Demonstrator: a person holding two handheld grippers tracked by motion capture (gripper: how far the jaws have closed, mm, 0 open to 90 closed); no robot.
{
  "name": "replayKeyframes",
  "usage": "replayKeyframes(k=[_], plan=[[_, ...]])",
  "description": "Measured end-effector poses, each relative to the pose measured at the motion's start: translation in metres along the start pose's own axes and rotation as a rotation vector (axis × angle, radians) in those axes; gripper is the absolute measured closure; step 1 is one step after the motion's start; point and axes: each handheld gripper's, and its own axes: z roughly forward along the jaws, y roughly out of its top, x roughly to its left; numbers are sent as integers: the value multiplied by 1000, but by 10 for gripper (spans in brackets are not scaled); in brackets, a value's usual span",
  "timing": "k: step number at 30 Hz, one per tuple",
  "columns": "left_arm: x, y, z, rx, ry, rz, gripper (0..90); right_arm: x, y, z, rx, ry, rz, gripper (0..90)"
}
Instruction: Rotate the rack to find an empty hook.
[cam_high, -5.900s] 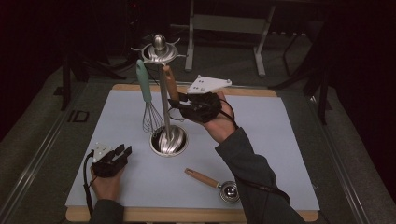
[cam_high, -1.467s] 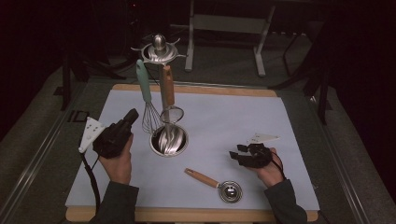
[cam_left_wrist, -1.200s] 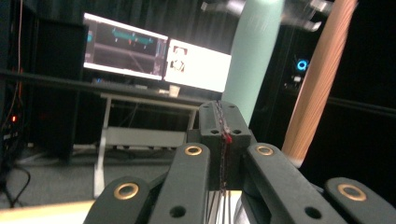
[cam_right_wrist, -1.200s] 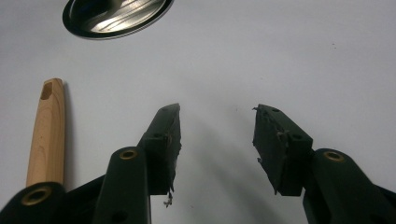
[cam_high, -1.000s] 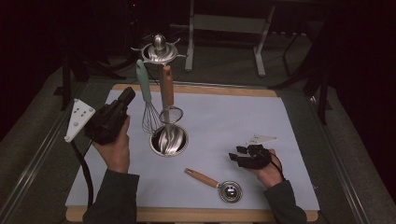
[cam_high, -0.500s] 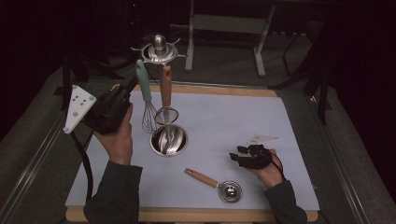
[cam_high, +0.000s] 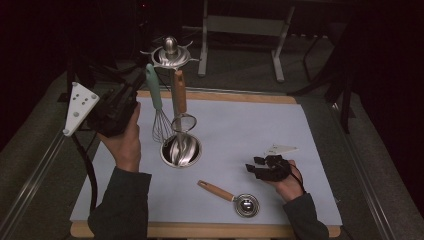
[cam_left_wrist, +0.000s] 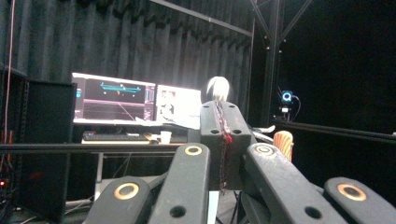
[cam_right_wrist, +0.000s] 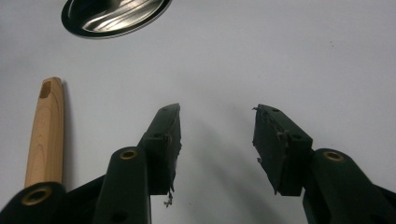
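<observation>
A steel utensil stand (cam_high: 171, 50) rises from a round steel base (cam_high: 181, 150) on the pale mat. A green-handled whisk (cam_high: 154, 95) and a wooden-handled strainer (cam_high: 179, 95) hang from it. My left gripper (cam_high: 138, 84) is raised left of the stand, shut and empty, its tips close to the whisk's handle. In the left gripper view the closed jaws (cam_left_wrist: 222, 109) point level at the stand's silver knob (cam_left_wrist: 217, 87). My right gripper (cam_high: 254, 167) rests open on the mat at the right. A wooden-handled measuring cup (cam_high: 230, 196) lies just left of it, its handle (cam_right_wrist: 44, 130) beside the open jaws (cam_right_wrist: 217, 116).
The mat (cam_high: 260, 125) lies on a wooden board with bare room at centre and far right. Metal rails run along the table's sides. A dark frame and stand legs (cam_high: 240, 30) are behind the table. Monitors (cam_left_wrist: 116, 100) glow in the background.
My left hand has risen and moved right, toward the hanging utensils, with its jaws staying shut. The right hand and the measuring cup have not moved.
</observation>
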Motion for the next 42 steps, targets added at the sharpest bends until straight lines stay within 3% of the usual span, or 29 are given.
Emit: replayKeyframes(k=[17,26,42], plan=[[-3,-2,14,27,-11,6,900,-2,-1,-1,-1,-1,7,514],[-1,0,15,33,0,24,900,-3,-1,-1,-2,-1,10,513],[8,-3,16,38,23,20,900,-5,-1,-4,-7,-6,16,513]])
